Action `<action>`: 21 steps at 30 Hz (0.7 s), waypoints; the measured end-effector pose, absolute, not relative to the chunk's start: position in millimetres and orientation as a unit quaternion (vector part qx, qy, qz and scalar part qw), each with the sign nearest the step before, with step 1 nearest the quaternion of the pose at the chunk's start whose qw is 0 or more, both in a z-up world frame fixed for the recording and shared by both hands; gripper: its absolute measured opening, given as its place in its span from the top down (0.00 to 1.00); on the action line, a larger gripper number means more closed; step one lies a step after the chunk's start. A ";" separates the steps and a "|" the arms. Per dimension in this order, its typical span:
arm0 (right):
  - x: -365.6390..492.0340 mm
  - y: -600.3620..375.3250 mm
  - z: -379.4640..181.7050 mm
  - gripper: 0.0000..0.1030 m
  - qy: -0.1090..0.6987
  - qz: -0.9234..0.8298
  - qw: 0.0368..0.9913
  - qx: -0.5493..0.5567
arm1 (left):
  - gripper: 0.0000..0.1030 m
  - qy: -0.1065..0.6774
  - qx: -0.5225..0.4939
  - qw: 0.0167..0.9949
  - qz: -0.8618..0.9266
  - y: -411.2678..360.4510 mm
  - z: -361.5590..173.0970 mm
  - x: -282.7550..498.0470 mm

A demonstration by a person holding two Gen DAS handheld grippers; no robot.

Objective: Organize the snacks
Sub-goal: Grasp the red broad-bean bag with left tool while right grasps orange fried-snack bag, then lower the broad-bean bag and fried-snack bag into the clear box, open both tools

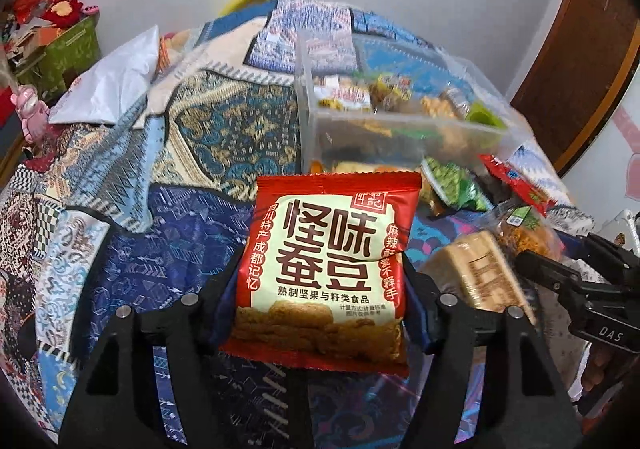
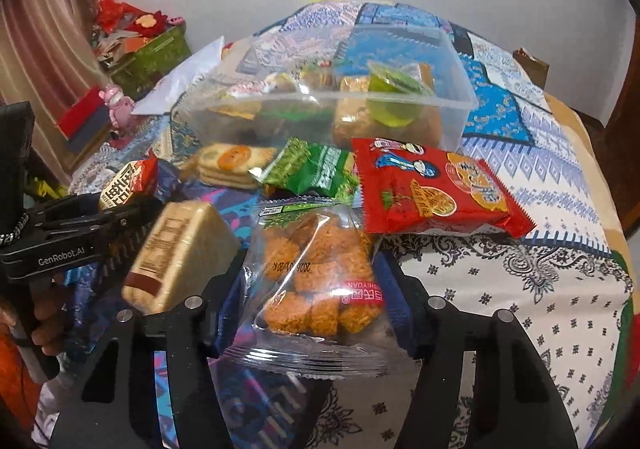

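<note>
My left gripper (image 1: 320,289) is shut on a red bean snack packet (image 1: 328,261) and holds it above the patterned cloth; it also shows at the left of the right wrist view (image 2: 128,185). My right gripper (image 2: 316,285) is shut on a clear bag of orange crispy snacks (image 2: 320,273), also seen in the left wrist view (image 1: 524,229). A clear plastic bin (image 2: 460,105) with several snacks in it stands beyond both; in the left wrist view the bin (image 1: 308,117) is ahead and to the right.
On the cloth in front of the bin lie a red cartoon packet (image 2: 432,189), a green packet (image 2: 316,169), a biscuit pack (image 2: 228,165) and a tan wafer pack (image 2: 180,249). A white bag (image 1: 108,85) lies far left. A green box (image 2: 156,57) stands off the table.
</note>
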State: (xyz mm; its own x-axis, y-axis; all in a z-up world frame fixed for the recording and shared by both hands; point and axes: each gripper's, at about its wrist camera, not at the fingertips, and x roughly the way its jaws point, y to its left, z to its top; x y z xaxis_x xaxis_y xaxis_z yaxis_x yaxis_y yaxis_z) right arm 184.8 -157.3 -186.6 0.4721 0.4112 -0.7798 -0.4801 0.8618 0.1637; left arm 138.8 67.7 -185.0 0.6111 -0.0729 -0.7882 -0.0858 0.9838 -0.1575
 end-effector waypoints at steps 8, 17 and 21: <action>180.7 -159.7 -153.3 0.44 0.400 0.266 0.877 -0.021 | 0.35 0.403 -0.088 0.911 0.000 66.2 -151.7 135.8; 200.2 -152.9 -116.2 0.44 0.344 0.263 0.901 -0.013 | 0.35 0.371 -0.089 0.924 -0.010 59.3 -126.6 166.1; 219.6 -150.2 -108.6 0.44 0.332 0.255 0.908 -0.014 | 0.35 0.360 -0.087 0.929 -0.007 56.8 -118.8 184.8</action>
State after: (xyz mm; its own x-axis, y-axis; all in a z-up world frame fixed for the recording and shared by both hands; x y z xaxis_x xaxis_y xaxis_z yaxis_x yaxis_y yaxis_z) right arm 219.6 -150.2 -108.6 0.6493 0.4543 -0.6099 -0.4723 0.8695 0.1447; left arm 184.8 56.8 -118.8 0.7402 -0.0764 -0.6680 -0.0497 0.9846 -0.1676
